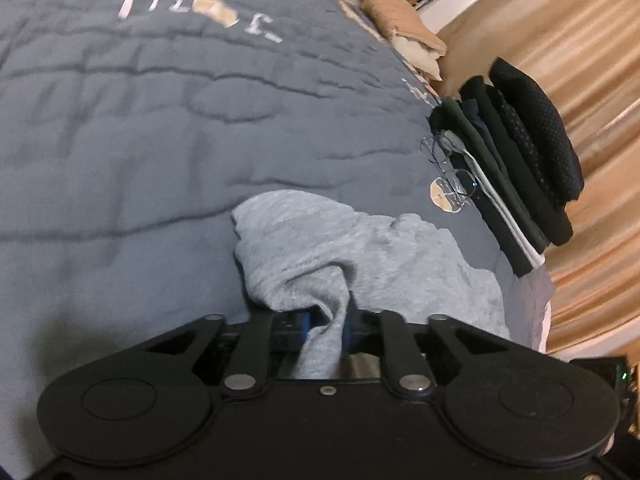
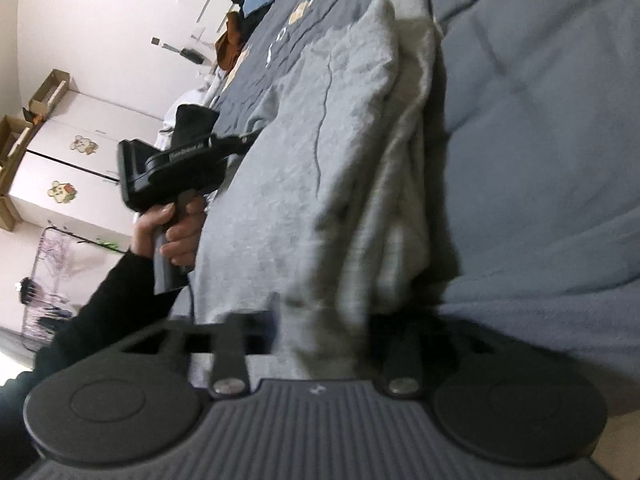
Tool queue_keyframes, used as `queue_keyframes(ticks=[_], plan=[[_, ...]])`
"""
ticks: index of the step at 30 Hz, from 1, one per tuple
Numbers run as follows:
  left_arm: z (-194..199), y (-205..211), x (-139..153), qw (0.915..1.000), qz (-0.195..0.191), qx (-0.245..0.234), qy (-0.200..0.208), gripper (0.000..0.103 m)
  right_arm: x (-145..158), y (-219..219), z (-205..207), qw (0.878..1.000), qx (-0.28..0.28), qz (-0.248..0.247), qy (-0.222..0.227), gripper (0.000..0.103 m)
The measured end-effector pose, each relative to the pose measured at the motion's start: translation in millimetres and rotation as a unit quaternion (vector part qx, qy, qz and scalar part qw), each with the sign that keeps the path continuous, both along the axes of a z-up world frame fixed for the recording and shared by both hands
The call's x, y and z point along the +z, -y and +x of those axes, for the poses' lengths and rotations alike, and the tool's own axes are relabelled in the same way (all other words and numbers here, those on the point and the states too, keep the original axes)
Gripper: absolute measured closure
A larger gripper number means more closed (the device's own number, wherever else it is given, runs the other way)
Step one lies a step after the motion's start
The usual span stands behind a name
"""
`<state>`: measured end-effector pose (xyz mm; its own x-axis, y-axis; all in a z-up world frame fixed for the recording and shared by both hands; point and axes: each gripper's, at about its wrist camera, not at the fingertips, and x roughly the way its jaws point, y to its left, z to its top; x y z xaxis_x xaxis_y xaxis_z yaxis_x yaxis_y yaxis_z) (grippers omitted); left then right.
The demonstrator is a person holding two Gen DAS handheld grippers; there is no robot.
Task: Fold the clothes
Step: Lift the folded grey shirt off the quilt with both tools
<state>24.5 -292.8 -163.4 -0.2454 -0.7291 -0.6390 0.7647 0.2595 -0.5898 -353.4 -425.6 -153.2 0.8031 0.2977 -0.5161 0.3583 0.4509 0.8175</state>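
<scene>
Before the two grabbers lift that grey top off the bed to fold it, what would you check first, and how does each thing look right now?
1. Left gripper has cloth: ok, shut on a bunch of the grey top.
2. Right gripper has cloth: ok, a fold of the top runs between its fingers, though the view is blurred.
3. Top lies flat: not ok, it is bunched and doubled over.
4. Free bed cover to fold on: ok.
5. Stack of folded clothes and eyeglasses out of the way: ok, apart from the top.
6. Which parts of the top are gripped: cannot tell.
</scene>
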Motion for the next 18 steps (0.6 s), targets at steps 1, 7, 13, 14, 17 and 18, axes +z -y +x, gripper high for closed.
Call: queue_keyframes(ticks=[1, 7, 13, 14, 17, 18], plan=[[-3, -1, 4, 0.9999, -0.004, 0.0, 0.012, 0.095, 2, 0, -2, 1.0, -0.006, 0.004, 0.003, 0.088], [-14, -9, 33, 0.9987, -0.022, 0.007, 0.045, 0.095, 18, 0, -8, 0.999, -0.031, 0.011, 0.018, 0.088], [-36, -16, 74, 0.9956, -0.044, 0.009, 0.082, 0.096, 42, 0, -18, 0.999, -0.045, -0.001, 0.032, 0.088], [-41, -17, 82, 0.9949, -0.048, 0.009, 0.088, 0.096, 47, 0, -20, 0.998, -0.047, -0.002, 0.036, 0.088], [-59, -20, 108, 0.9923, -0.059, 0.008, 0.108, 0.096, 63, 1, -31, 0.997, -0.054, -0.008, 0.05, 0.088], [-65, -22, 116, 0.9915, -0.063, 0.008, 0.114, 0.096, 69, 2, -35, 0.997, -0.055, -0.012, 0.054, 0.088]])
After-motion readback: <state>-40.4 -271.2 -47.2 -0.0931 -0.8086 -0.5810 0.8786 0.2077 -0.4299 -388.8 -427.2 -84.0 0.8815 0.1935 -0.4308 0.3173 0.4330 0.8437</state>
